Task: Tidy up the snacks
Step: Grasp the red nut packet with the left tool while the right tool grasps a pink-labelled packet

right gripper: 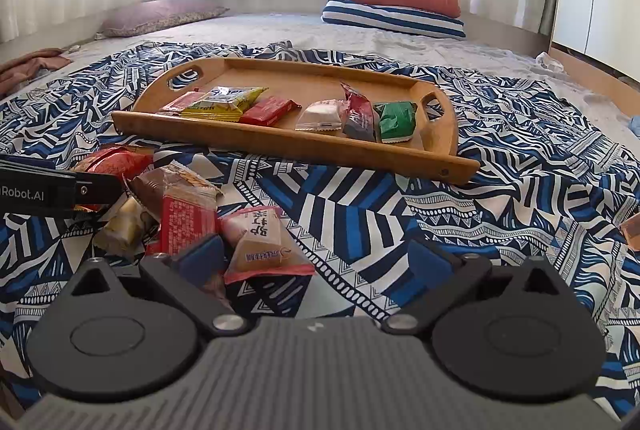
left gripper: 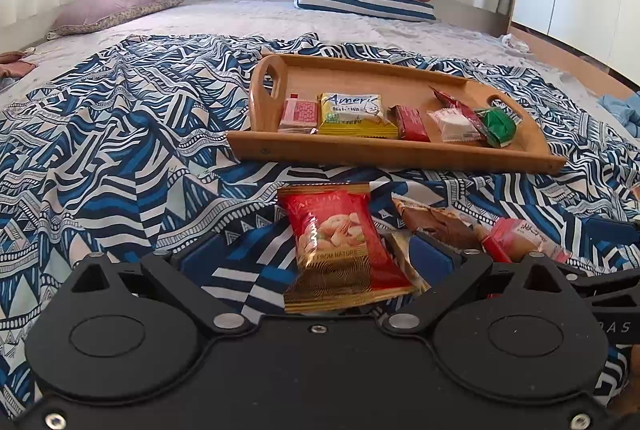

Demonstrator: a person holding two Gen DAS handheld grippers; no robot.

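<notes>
Behind the blue patterned sheet [right gripper: 460, 222] a wooden tray [right gripper: 280, 146] with six snacks was seen. Left gripper [left gripper: 316, 258] was spread around a red nut packet [left gripper: 340, 242]; right gripper [right gripper: 316, 254] was spread beside a pink packet [right gripper: 264, 242].

You see the bed [right gripper: 320, 26] under a patterned blue sheet [right gripper: 360, 206]; on it the wooden tray [right gripper: 280, 146], loose snack packets [right gripper: 260, 242]; pillows [right gripper: 160, 14] behind
</notes>
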